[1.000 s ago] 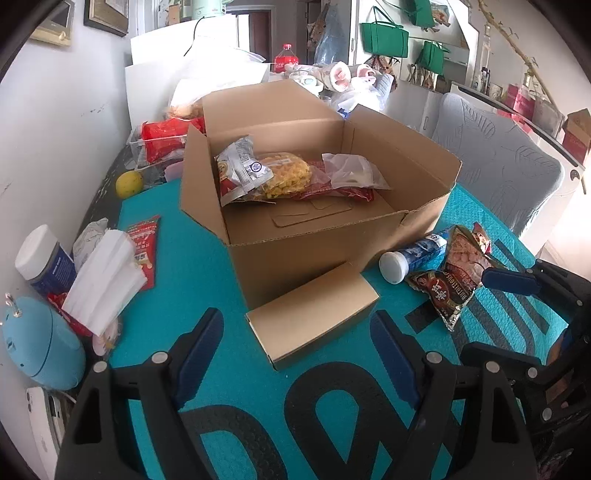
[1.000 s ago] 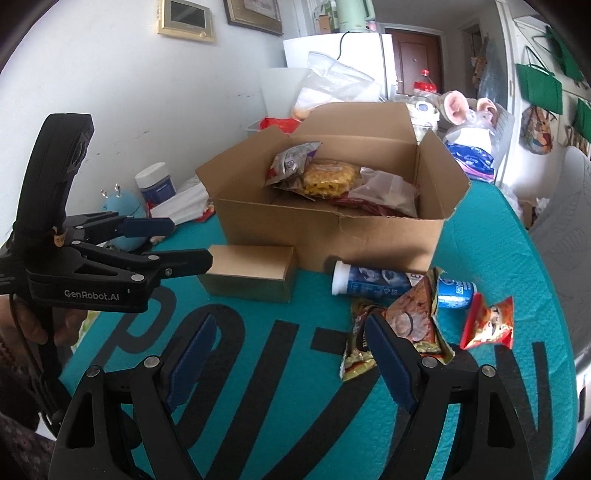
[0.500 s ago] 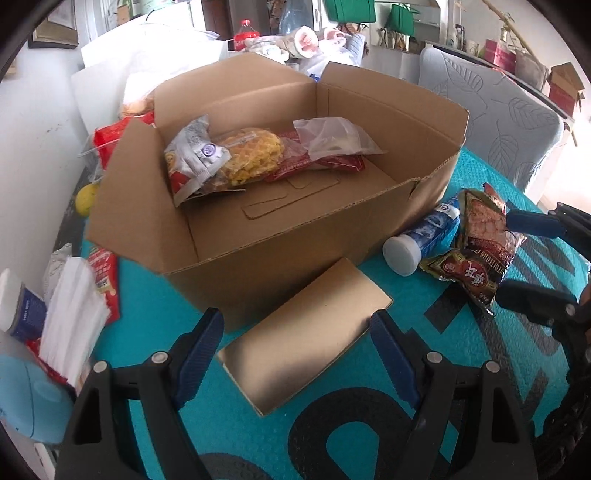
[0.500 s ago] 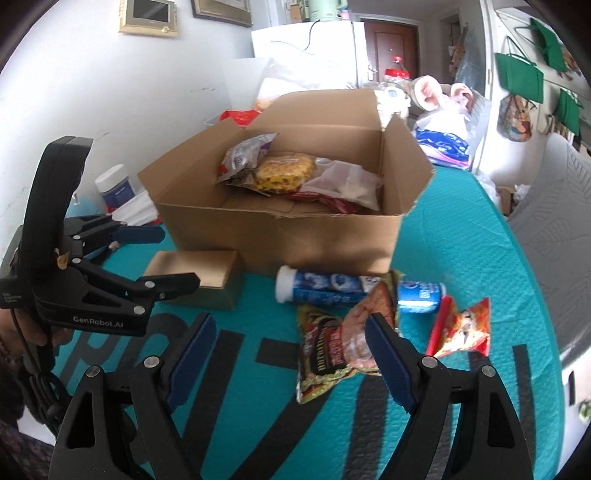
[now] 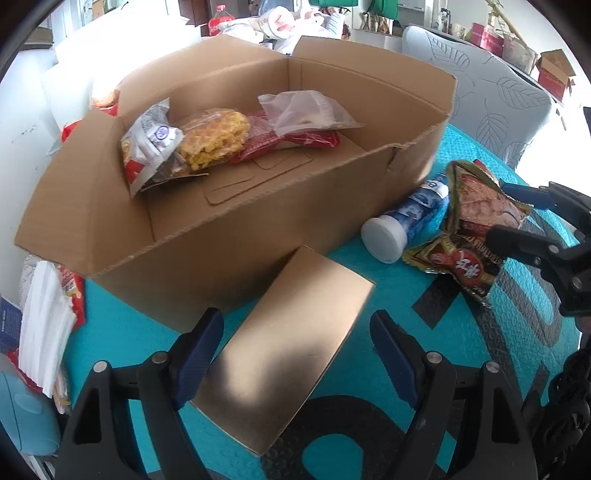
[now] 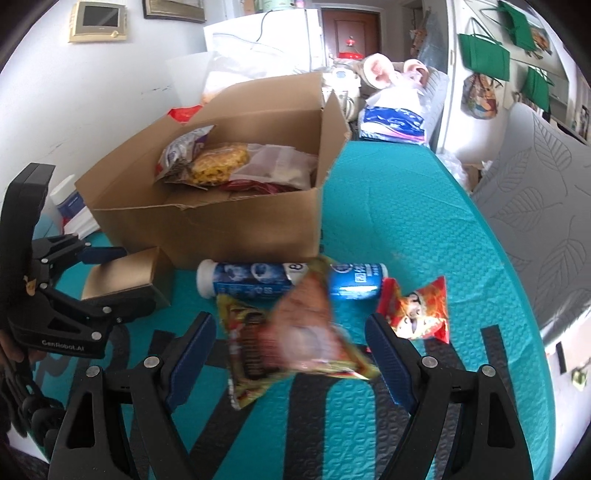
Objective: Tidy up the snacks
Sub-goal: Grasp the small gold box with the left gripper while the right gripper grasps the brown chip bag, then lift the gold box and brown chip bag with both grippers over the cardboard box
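White walls (image 6: 74, 92), framed panel (image 6: 96, 19), green bags (image 6: 484, 50) hanging, perhaps a brown door (image 6: 349, 31) behind, daylit.

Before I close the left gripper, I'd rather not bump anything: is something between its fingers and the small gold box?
Nothing visible. The left gripper is open, and the small gold box lies bare between its fingers on the teal mat, right in front of the cardboard box.

Light: daylight was bright, blown out white at the right edge of the left view.
Shadow: a dark patch lay across the small gold box (image 5: 291, 347).
Blur: the snack packet (image 6: 295, 332) smeared in the right view; the cardboard box (image 6: 221, 229) stayed fairly sharp.
Edges: fisheye bending, black corners.
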### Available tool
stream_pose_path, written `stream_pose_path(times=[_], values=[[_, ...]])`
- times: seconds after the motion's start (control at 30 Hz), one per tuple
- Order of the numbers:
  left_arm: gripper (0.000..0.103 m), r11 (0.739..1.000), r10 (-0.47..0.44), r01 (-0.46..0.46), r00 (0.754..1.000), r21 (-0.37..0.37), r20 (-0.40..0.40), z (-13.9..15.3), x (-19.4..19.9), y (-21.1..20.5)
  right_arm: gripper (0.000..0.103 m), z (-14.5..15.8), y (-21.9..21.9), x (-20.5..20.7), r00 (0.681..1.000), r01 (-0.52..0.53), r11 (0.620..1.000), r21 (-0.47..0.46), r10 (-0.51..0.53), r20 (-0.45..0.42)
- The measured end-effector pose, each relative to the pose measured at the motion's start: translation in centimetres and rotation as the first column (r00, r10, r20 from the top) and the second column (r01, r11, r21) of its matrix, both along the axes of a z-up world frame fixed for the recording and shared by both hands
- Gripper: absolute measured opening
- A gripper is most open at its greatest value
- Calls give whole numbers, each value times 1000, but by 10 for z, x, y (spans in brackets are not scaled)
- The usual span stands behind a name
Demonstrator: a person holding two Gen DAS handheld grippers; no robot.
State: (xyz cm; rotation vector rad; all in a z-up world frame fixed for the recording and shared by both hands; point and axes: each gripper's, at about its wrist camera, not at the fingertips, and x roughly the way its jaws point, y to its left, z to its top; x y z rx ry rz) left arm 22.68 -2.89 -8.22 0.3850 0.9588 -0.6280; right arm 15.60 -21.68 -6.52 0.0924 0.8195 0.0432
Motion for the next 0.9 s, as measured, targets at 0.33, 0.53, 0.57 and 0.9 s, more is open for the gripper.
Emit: stream_pose_path(times=[0.33, 0.53, 0.57, 0.9], values=[[54, 994, -13, 13, 1000, -111, 1, 4, -16, -6, 84, -14, -9, 0, 999, -17, 994, 106, 21, -35], [47, 989, 64, -76, 994, -128, -93, -8, -13, -1, 58, -28, -5, 4, 998, -43, 983, 178, 51, -42], [47, 990, 68, -78, 994, -121, -91, -8, -15, -2, 51, -29, -5, 4, 997, -51, 978, 201, 60, -43], [47, 988, 78, -95, 988, -123, -133, -9, -38, 1, 42, -24, 3, -8, 994, -99, 975, 197, 107, -29]])
